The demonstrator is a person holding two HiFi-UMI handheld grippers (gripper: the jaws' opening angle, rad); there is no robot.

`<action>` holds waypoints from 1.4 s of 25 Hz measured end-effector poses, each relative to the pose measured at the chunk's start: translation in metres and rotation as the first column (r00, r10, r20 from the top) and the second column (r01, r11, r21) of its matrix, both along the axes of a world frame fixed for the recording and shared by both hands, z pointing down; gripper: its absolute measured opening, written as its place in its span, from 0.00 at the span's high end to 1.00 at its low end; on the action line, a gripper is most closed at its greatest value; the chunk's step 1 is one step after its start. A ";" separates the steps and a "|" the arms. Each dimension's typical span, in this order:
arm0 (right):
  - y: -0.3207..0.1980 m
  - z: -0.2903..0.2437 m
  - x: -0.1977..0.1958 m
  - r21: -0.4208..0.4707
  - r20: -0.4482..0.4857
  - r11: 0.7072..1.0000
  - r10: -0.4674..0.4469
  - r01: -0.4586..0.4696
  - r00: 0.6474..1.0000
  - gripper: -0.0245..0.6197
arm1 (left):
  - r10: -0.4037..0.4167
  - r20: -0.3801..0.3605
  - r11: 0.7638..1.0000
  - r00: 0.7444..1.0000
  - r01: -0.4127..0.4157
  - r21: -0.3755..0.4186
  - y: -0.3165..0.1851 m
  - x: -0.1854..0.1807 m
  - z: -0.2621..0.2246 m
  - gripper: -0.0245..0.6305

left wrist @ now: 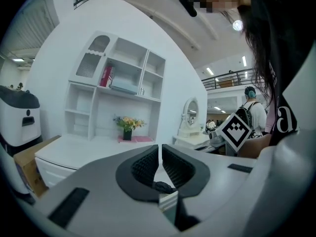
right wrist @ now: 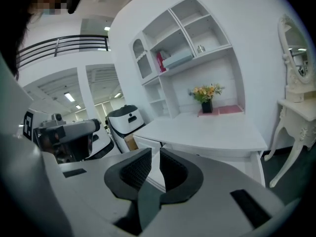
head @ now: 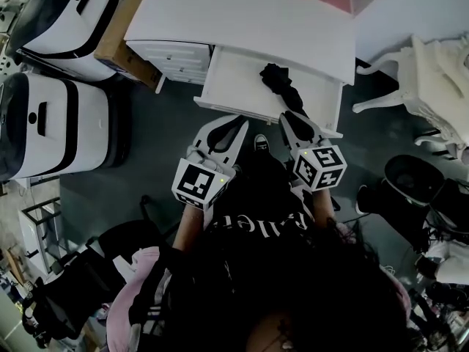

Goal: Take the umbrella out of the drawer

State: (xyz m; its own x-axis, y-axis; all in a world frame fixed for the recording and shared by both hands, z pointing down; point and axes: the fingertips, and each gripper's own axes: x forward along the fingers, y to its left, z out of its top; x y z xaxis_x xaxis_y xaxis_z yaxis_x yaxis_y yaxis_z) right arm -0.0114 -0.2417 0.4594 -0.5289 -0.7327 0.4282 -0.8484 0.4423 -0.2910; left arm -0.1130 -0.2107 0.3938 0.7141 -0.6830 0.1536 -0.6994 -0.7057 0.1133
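Observation:
A black folded umbrella [head: 281, 83] lies in the open white drawer [head: 227, 86] of the white desk [head: 242, 13], towards the drawer's right side. My left gripper [head: 236, 122] hovers just in front of the drawer's front edge, shut and holding nothing. My right gripper [head: 288, 117] is beside it, just short of the umbrella's near end, also shut and bare. In the left gripper view the left gripper [left wrist: 160, 149] has its pads nearly together. The right gripper [right wrist: 155, 154] in its own view looks the same, and the umbrella is hidden there.
Two white-and-black machines [head: 66, 20] [head: 51, 123] and a cardboard box [head: 121, 28] stand left of the desk. A white ornate dressing table [head: 432, 79] and dark clutter [head: 414, 178] lie to the right. A shelf unit with flowers [left wrist: 127, 123] rises behind the desk.

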 end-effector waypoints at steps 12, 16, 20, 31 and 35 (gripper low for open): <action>-0.098 0.089 0.074 -0.146 -0.120 0.989 -0.016 -0.001 0.993 0.85 | -0.046 0.016 0.999 0.999 0.046 -0.011 -0.087 0.041 0.009 0.93; -0.120 0.135 0.093 -0.222 -0.164 0.975 -0.058 0.021 0.985 0.84 | -0.051 0.038 0.998 0.998 0.053 -0.042 -0.106 0.054 0.019 0.93; -0.135 0.184 0.101 -0.315 -0.198 0.946 -0.143 0.075 0.970 0.71 | -0.047 0.076 0.995 0.996 0.054 -0.084 -0.119 0.063 0.034 0.93; -0.155 0.297 0.109 -0.515 -0.348 0.844 -0.365 0.149 0.864 0.56 | -0.109 0.109 0.988 0.988 0.120 -0.099 -0.144 0.066 0.051 0.93; -0.161 0.317 0.104 -0.552 -0.379 0.818 -0.419 0.162 0.825 0.55 | -0.139 0.122 0.981 0.983 0.154 -0.121 -0.150 0.061 0.058 0.93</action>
